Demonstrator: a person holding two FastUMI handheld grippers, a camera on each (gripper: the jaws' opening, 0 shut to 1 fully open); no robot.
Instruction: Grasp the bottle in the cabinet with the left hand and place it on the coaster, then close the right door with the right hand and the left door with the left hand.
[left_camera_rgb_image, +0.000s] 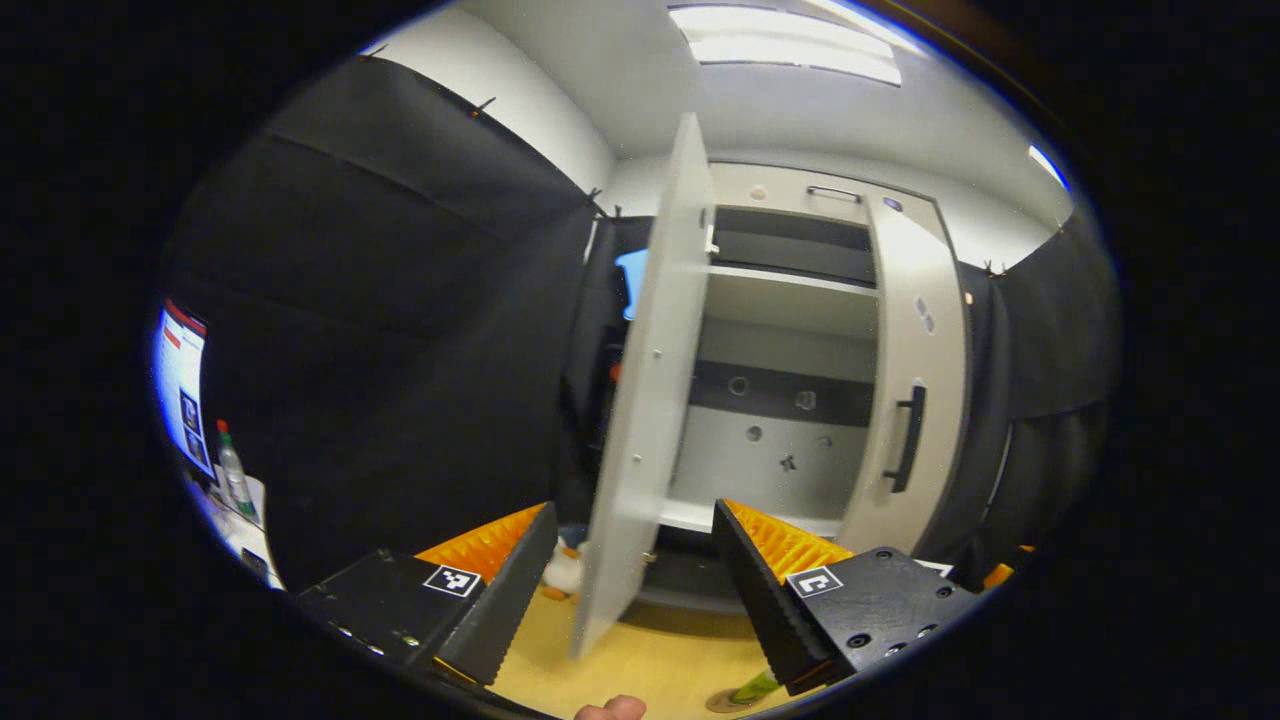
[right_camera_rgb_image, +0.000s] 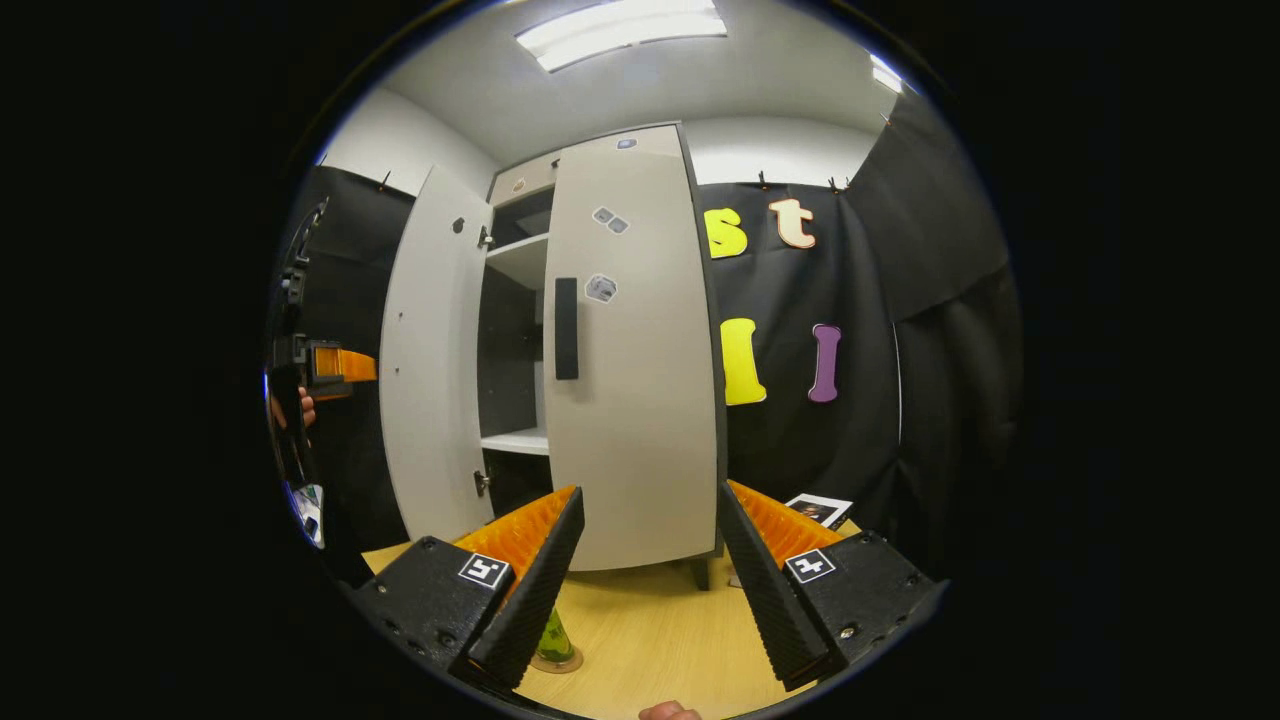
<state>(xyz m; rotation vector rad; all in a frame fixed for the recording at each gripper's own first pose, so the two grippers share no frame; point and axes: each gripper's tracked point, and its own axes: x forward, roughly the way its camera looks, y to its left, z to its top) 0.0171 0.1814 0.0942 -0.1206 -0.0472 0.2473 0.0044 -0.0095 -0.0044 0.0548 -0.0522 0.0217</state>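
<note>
We see the cabinet (right_camera_rgb_image: 600, 350) standing on the table (right_camera_rgb_image: 650, 630), straight ahead of both grippers — its left door (left_camera_rgb_image: 645, 400) swung wide, its right door (right_camera_rgb_image: 635, 350) closed. The bottle (right_camera_rgb_image: 553, 640) sits on the coaster (right_camera_rgb_image: 558, 662) by the right gripper's (right_camera_rgb_image: 650, 590) left finger.

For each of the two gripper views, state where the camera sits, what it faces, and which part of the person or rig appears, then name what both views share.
Left gripper view: rides the left gripper, facing the open left door edge-on and the cabinet shelves; a fingertip shows below.
Right gripper view: rides the right gripper, facing the closed right door; the left gripper shows far left.
Shared: both doors, the wooden table, the bottle on its coaster.
</note>
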